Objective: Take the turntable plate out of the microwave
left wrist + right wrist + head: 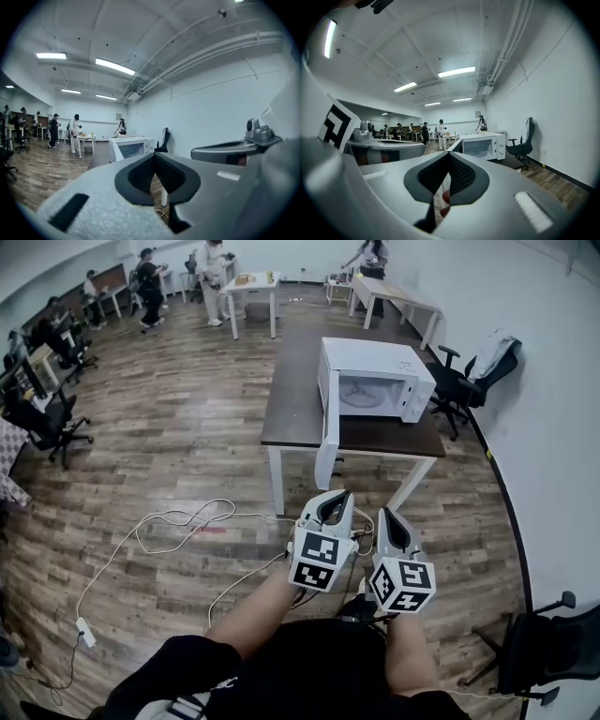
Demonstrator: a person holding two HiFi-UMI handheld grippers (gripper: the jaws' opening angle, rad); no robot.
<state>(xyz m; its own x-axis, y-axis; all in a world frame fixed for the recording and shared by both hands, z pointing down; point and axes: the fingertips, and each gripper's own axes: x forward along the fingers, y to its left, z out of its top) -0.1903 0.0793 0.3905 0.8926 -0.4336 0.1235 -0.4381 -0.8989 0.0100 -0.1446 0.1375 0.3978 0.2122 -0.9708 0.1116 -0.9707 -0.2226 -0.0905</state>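
Note:
A white microwave [375, 381] stands on a dark brown table [291, 418] some way ahead of me. Its door [327, 423] hangs open towards the left. Inside it the pale glass turntable plate [361, 397] lies flat. Both grippers are held side by side, well short of the table. My left gripper [336, 500] is shut with nothing in it, and so is my right gripper [386, 516]. In the left gripper view the shut left gripper [154, 158] points at the microwave [131, 149]. In the right gripper view the right gripper [449, 157] is shut and the microwave [485, 145] is far off.
A white cable [178, 521] loops over the wooden floor to my left. A black office chair [459, 381] with a pale jacket stands right of the table by the white wall. Another chair [544, 652] is near my right. People [211, 277] stand at far tables.

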